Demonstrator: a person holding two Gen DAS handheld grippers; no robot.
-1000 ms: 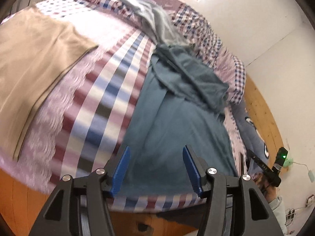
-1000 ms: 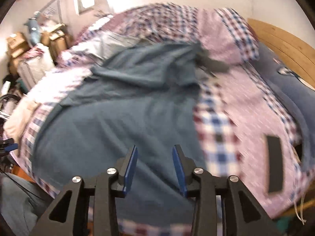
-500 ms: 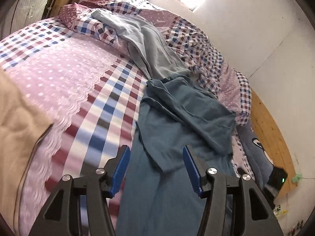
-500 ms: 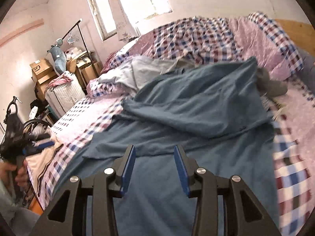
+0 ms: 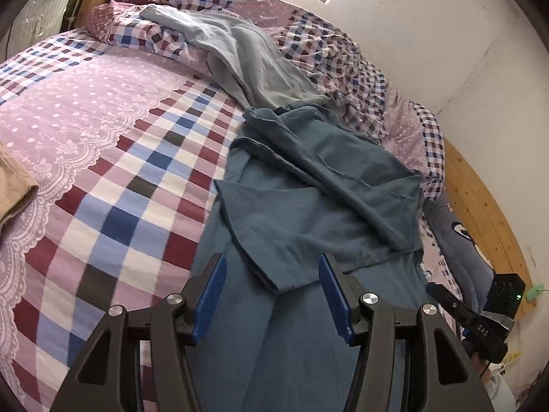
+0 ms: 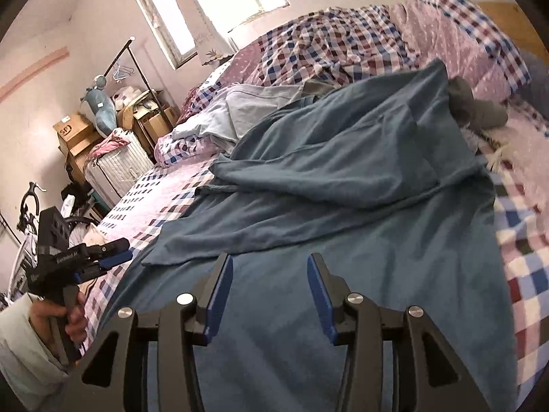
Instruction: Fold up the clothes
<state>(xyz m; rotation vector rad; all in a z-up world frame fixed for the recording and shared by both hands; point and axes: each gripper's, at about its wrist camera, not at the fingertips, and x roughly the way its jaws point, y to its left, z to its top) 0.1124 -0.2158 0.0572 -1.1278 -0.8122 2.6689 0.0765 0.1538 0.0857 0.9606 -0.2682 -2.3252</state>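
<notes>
A teal garment (image 5: 308, 226) lies spread along the near edge of the bed (image 5: 113, 158), on the checked and dotted quilt, its upper part rumpled and doubled over itself toward the headboard end. A pale blue-grey garment (image 5: 247, 58) lies crumpled beyond it, toward the far corner of the bed, and a tan cloth (image 5: 13, 185) shows at the left edge.

The left claw (image 5: 271, 295) hovers wide over the teal fabric, close to a loose pointed flap, gripping nothing. The right claw (image 6: 269, 295) is also spread wide and empty, poised above the flat lower stretch of the same garment (image 6: 343, 206). In the right wrist view a person's hand (image 6: 65, 316) holds the other tool's handle just off the near edge of the bed.

My judgement is that no fold has begun. The risk from here: the doubled layers near the flap could lead a claw to pinch two thicknesses at once, dragging the heap rather than one edge. The soft quilt beneath may get caught as well. Lifting from uneven points would leave the fold skewed.
</notes>
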